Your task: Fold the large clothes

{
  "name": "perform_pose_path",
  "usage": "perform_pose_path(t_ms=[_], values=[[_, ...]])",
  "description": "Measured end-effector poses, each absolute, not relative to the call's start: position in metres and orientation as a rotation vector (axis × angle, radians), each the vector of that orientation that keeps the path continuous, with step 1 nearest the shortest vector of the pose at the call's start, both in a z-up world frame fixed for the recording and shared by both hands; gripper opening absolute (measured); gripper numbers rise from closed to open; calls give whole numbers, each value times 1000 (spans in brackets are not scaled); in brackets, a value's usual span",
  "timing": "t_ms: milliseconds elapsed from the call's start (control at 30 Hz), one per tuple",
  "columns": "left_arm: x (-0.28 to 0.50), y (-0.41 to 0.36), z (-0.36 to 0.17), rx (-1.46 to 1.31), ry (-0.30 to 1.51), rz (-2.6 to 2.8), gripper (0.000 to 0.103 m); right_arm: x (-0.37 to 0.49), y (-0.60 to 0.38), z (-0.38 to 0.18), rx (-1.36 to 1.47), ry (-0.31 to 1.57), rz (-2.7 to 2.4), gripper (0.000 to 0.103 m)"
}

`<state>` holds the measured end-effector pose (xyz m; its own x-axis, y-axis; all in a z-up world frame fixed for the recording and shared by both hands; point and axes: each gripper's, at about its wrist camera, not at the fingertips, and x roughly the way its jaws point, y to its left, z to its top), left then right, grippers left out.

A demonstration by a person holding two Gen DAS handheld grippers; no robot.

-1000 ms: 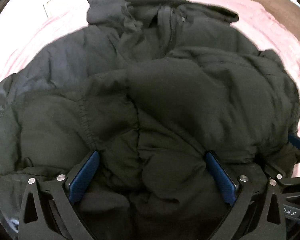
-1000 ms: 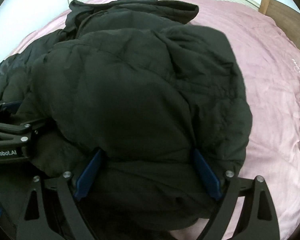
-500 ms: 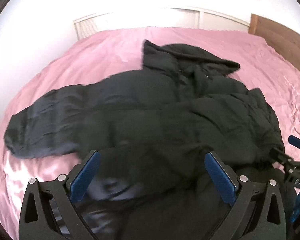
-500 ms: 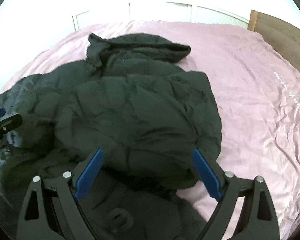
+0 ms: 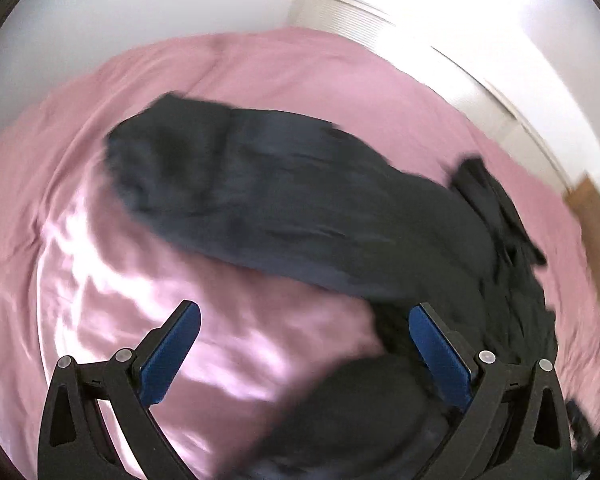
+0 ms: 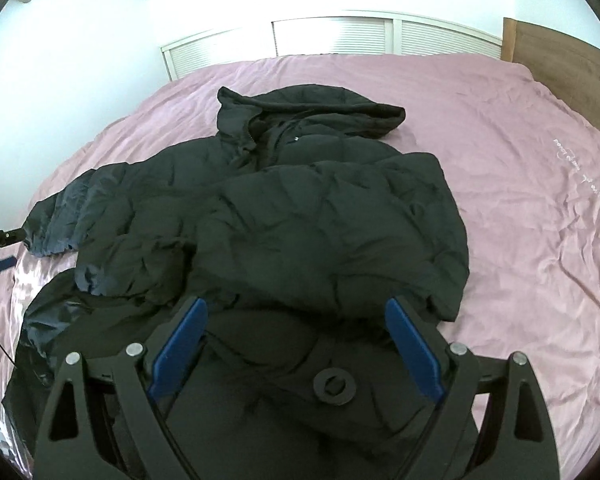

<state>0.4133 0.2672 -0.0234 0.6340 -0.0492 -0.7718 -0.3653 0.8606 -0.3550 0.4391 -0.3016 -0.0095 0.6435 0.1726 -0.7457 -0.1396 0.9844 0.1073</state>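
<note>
The right gripper (image 6: 296, 344) hangs above the near hem of the jacket (image 6: 300, 232) with its blue jaws spread wide and nothing pinched between them. The left gripper (image 5: 304, 356) is likewise spread and empty, its jaws framing bare pink bedsheet (image 5: 100, 272) and a bit of dark cloth. A second ago both sat low against the padded fabric, which filled each view; now both have lifted clear, and the left one has swung out sideways toward the sleeve (image 5: 260, 208) that lies stretched across the sheet. I read this as one fold finished — one side already lies doubled over the body — and the outstretched sleeve as the likely next part to bring in. The jacket lies in the middle of the bed, its long axis running from the hem near the grippers to the hood (image 6: 312, 108) at the far end, toward the white shutters (image 6: 340, 40); the loose sleeve runs crosswise.
</note>
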Motion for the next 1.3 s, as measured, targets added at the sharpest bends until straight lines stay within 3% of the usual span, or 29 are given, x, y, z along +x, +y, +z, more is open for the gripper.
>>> perform_pose_path(t_ms=[267, 433, 833, 1067, 1300], values=[[424, 364, -61, -725, 818, 281, 102, 443, -296, -11, 20, 867, 166, 92], [440, 395, -88, -858, 788, 298, 93, 446, -292, -21, 0, 893, 153, 92], [460, 413, -108, -942, 754, 276, 79, 438, -265, -36, -109, 871, 138, 92], [470, 413, -107, -920, 773, 318, 78, 436, -258, -46, -172, 872, 102, 92], [479, 413, -106, -933, 768, 336, 67, 436, -259, -53, -173, 881, 105, 92]])
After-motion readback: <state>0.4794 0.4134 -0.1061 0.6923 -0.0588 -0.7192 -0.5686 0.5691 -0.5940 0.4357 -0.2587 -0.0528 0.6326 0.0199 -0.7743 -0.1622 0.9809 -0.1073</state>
